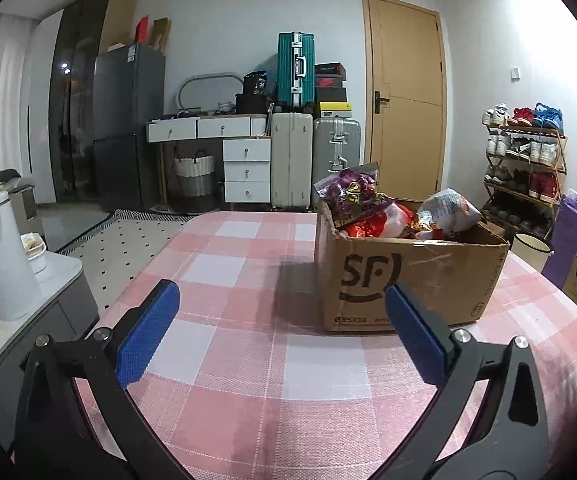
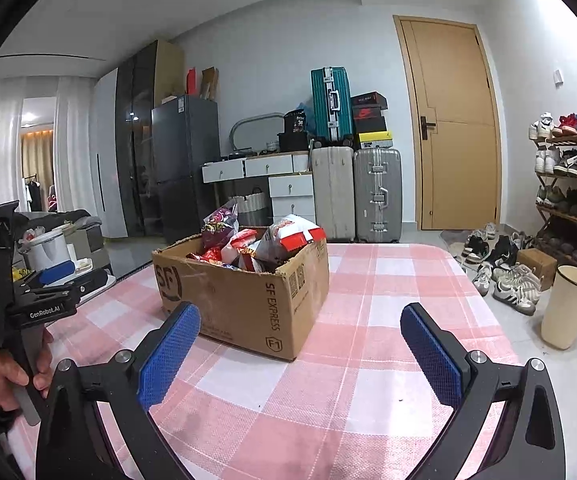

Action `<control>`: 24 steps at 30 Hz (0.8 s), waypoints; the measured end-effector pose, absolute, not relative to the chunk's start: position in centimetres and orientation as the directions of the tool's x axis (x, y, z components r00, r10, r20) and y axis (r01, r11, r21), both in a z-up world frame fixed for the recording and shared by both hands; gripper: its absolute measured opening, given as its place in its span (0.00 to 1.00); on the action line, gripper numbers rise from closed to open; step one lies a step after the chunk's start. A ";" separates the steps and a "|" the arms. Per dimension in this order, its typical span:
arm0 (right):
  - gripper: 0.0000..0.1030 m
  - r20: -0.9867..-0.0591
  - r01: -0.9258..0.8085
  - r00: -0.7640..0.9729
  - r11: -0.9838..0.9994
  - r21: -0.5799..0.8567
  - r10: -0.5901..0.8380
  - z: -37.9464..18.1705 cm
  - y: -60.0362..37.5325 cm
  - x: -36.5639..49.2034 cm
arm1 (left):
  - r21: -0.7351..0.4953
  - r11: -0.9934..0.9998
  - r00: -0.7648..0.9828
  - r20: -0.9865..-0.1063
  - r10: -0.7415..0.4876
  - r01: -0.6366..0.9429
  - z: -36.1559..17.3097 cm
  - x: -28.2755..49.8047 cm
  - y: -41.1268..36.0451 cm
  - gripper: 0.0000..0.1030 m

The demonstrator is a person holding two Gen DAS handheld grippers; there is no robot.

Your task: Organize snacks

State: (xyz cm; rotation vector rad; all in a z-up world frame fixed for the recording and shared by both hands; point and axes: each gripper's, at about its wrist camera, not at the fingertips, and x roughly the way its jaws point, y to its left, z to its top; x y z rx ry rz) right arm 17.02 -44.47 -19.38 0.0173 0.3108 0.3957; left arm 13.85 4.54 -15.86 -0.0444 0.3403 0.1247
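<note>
Both tongs (image 1: 282, 300) (image 2: 300, 320) wide apart, empty

Wood door (image 1: 406, 92), fridge (image 1: 128, 120), suitcases (image 1: 314, 152), shoe rack (image 2: 572, 192) by wall.

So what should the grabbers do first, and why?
Probably move the right gripper forward to the cardboard box and pick the white and red bag sticking out on top. Both grippers are open and empty, and all the snacks sit in the box.
</note>
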 end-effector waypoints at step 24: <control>1.00 -0.301 -0.383 0.875 0.922 0.053 0.380 -19.2 -43.7 17.3 | 0.001 0.991 0.939 -0.319 0.126 -0.132 -16.2 13.5 4.3 1.00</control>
